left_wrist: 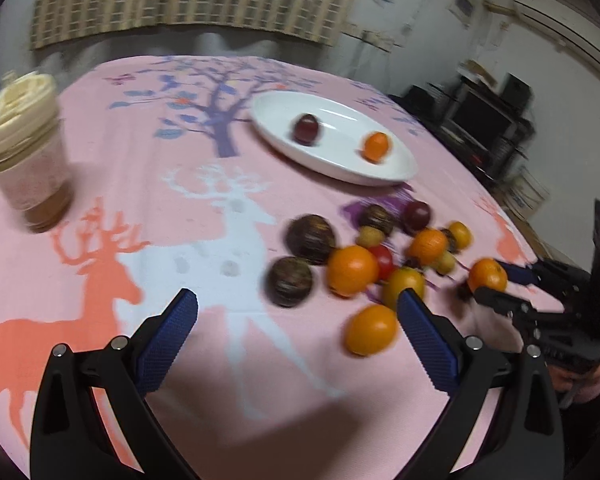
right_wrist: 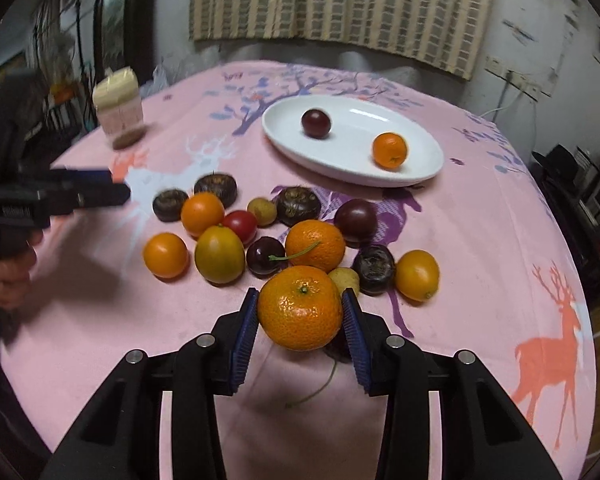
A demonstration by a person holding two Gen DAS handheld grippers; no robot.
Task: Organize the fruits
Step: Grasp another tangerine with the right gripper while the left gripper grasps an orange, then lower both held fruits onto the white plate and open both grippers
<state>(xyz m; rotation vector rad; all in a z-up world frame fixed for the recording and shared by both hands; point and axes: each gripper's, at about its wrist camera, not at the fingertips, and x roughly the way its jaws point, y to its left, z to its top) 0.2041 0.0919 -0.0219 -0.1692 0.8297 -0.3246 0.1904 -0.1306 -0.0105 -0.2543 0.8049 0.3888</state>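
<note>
Orange mandarin (right_wrist: 300, 308) sits pinched tight in my right claw (right_wrist: 301, 309), at the near edge of the fruit pile. My left claw (left_wrist: 296, 312) gapes wide, holding nothing, over bare pink desk (left_wrist: 160, 220). The white plate (right_wrist: 424, 160) has lots of room.

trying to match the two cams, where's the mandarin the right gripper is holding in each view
Left wrist view: the mandarin sits at the right edge, between the right gripper's fingers, beyond the fruit pile.
Right wrist view: the mandarin is low in the centre, pinched between the blue pads.
Shared landmark: the white plate, behind the pile in both.
</note>
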